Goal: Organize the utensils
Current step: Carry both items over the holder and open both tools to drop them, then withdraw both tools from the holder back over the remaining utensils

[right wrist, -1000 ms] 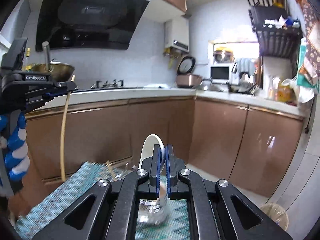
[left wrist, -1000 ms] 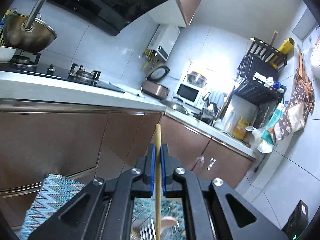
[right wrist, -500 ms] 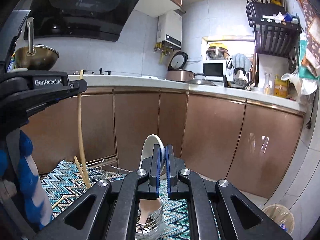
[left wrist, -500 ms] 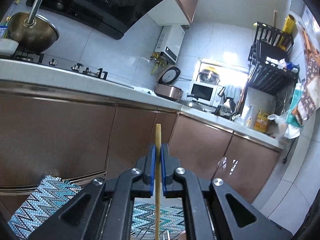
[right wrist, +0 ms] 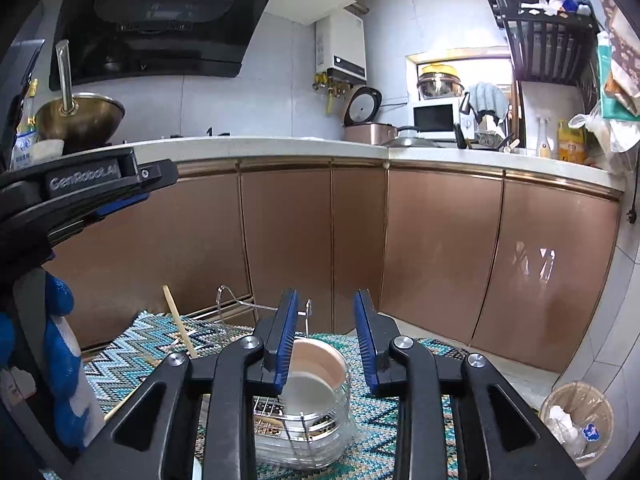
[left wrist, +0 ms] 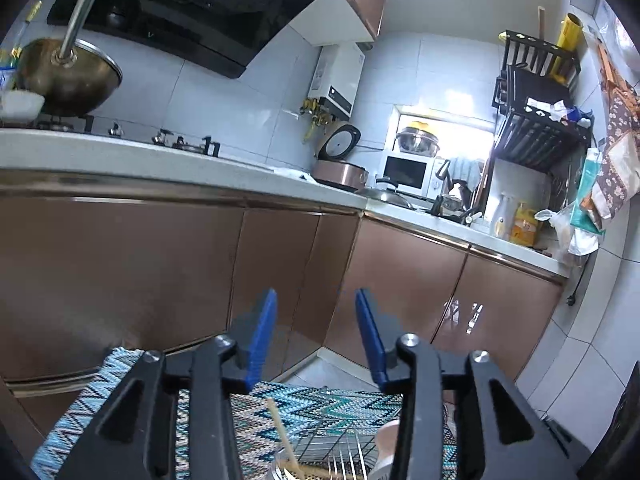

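My left gripper [left wrist: 316,336] hangs over the wire rack [left wrist: 332,444], its jaws opening with nothing between the blue pads. Below it a wooden chopstick [left wrist: 280,428] leans in the rack beside fork tines [left wrist: 346,460]. My right gripper [right wrist: 326,340] is also opening, and nothing is pressed by its pads. Under it a pink and white bowl [right wrist: 316,376] rests tilted in the rack [right wrist: 296,420], against a stack of glass dishes [right wrist: 340,436]. The chopstick [right wrist: 180,322] sticks up to the left. The left gripper [right wrist: 132,196] and a blue-white glove [right wrist: 60,340] show at the left edge.
The rack stands on a zigzag-patterned mat [right wrist: 132,352] on a low surface before brown cabinets [right wrist: 440,256]. A wok [right wrist: 80,118] sits on the stove, with a rice cooker [right wrist: 366,130] and microwave [right wrist: 434,118] on the counter. A lined bin [right wrist: 576,420] stands on the floor at right.
Both grippers sank toward the rack and opened. The left let go of the chopstick, which now leans in the rack. The right let go of the bowl, which now lies tilted in the rack.
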A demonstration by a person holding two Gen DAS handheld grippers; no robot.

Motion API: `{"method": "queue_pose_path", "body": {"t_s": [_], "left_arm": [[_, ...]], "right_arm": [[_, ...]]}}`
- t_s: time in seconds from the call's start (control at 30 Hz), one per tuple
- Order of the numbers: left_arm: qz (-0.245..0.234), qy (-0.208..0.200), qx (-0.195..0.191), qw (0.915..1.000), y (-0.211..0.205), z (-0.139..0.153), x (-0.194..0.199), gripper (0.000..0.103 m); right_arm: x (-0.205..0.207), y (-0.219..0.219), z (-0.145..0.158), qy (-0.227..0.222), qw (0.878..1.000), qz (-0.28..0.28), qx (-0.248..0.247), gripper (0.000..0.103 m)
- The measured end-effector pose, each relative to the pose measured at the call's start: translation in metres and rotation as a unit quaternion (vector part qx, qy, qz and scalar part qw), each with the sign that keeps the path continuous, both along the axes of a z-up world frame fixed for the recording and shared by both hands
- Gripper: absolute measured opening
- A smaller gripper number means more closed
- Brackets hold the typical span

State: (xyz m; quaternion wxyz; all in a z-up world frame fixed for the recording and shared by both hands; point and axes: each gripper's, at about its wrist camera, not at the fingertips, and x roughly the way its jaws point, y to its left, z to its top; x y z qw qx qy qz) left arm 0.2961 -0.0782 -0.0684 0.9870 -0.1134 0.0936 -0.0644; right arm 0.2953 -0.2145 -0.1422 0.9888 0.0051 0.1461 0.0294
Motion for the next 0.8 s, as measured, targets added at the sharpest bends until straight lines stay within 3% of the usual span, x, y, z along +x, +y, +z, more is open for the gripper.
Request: {"method": "queue_pose_path", "body": {"t_s": [0.17, 0.5, 0.8], "left_arm": [[0.015, -0.016, 0.018, 0.9996, 0.019, 0.038, -0.037, 0.054], [0.025, -0.039, 0.013, 0.9988, 0.072, 0.097, -0.122, 0.055], [0.042, -0.018, 0.041, 0.9981, 0.11, 0.121, -0.196, 0.057]], "right_arm": [[-0.035, -0.007, 0.031, -0.024, 1.0, -0.015, 0.007, 0.058], [-0.125, -0.015, 0.098, -0.076, 0.996, -0.022, 0.034, 0.101], [-0.201, -0.009, 0.133, -0.112, 0.993, -0.005, 0.046, 0.103]]}}
